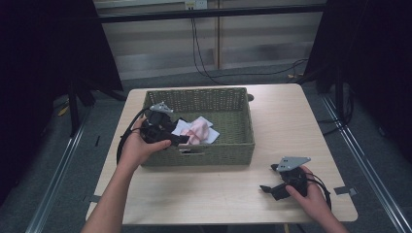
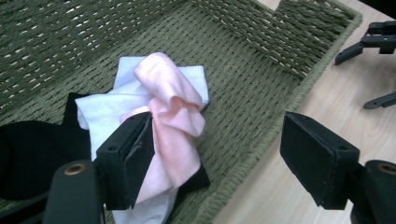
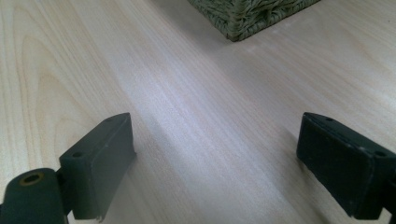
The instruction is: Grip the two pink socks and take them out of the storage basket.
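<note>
A green woven basket (image 1: 221, 151) stands mid-table and holds a pink cloth (image 1: 199, 131), a white cloth (image 1: 210, 135) and a black cloth. In the left gripper view the pink cloth (image 2: 173, 116) lies crumpled on the white cloth (image 2: 105, 112), with the black cloth (image 2: 32, 154) at the left. My left gripper (image 1: 183, 141) hangs open over the basket's front left; its left jaw (image 2: 224, 158) is beside the pink cloth, with nothing clamped. My right gripper (image 1: 268, 178) rests open low over the bare table at the front right (image 3: 215, 163).
The basket's near corner (image 3: 243, 14) shows ahead of the right gripper. The right gripper (image 2: 373, 42) also shows beyond the basket rim (image 2: 299, 79). Light wood table (image 1: 286, 121) has room to the basket's right and front. Cables hang behind the table.
</note>
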Demonstrator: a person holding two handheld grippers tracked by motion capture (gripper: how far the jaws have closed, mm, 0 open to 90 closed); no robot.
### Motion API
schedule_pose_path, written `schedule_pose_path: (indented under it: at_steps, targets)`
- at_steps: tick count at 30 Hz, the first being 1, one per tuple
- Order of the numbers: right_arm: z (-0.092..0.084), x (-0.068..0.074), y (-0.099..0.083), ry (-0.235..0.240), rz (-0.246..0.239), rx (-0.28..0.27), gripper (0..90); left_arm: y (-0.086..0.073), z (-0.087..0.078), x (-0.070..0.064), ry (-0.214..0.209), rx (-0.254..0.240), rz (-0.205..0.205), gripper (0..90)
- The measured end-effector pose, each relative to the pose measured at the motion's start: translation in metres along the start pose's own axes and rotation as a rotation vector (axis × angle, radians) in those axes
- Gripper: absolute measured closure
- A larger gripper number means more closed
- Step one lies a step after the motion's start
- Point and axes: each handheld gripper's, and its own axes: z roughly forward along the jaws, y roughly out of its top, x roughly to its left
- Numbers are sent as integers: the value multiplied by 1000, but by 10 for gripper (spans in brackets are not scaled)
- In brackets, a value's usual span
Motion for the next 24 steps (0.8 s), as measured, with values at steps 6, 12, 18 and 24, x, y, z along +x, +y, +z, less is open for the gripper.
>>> schedule_pose_path:
  at_steps: [6, 12, 18, 24]
  targets:
    - [0, 0, 0, 0, -2, -1, 104, 7, 4, 3, 15, 8, 12, 260]
    - [0, 0, 0, 0, 0, 0, 104, 14, 10, 8, 21, 22, 3, 265]
    - [0, 0, 0, 0, 1, 0, 105, 16, 18, 15, 34, 37, -11, 268]
    - [0, 0, 0, 0, 0, 0, 105, 20, 23, 26, 54, 49, -22, 273]
